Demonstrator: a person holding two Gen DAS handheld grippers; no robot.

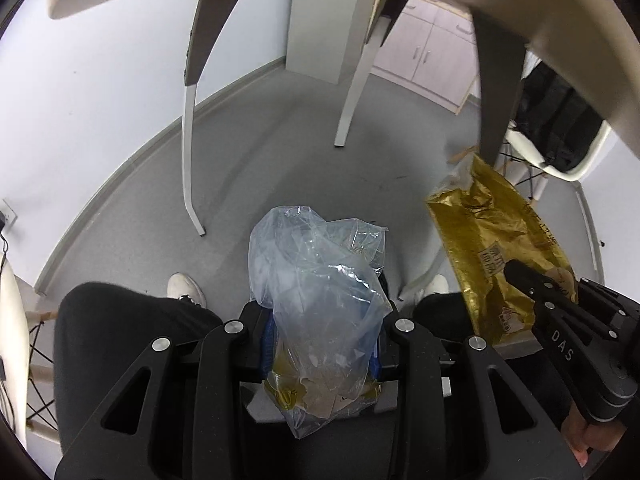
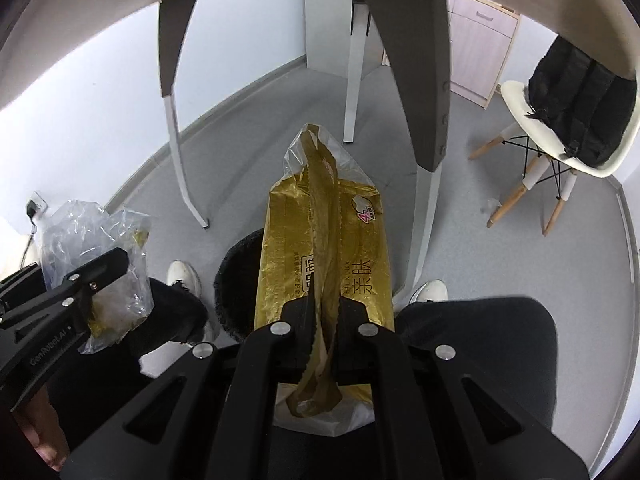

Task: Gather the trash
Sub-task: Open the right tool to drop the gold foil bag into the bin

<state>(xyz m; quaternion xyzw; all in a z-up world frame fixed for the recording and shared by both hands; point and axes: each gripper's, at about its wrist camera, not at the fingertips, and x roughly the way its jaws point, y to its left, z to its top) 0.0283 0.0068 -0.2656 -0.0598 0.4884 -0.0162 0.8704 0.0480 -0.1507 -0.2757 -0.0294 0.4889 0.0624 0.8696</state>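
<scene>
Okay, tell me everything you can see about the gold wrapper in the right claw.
The gold wrapper is a long, flattened, crinkled foil-like plastic package, shiny gold with dark printed characters and a small pink-and-white mark near its far end. That far end is torn open, with a clear ragged edge, and a brownish folded seam runs down its middle. The right claw is shut on that seam at the near end, holding it in the air below the table edge, over a dark round bin between the person's legs. Nothing else touches it.

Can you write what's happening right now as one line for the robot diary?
left gripper: shut on clear bag | right gripper: shut on gold wrapper | black bin: below, between feet
</scene>
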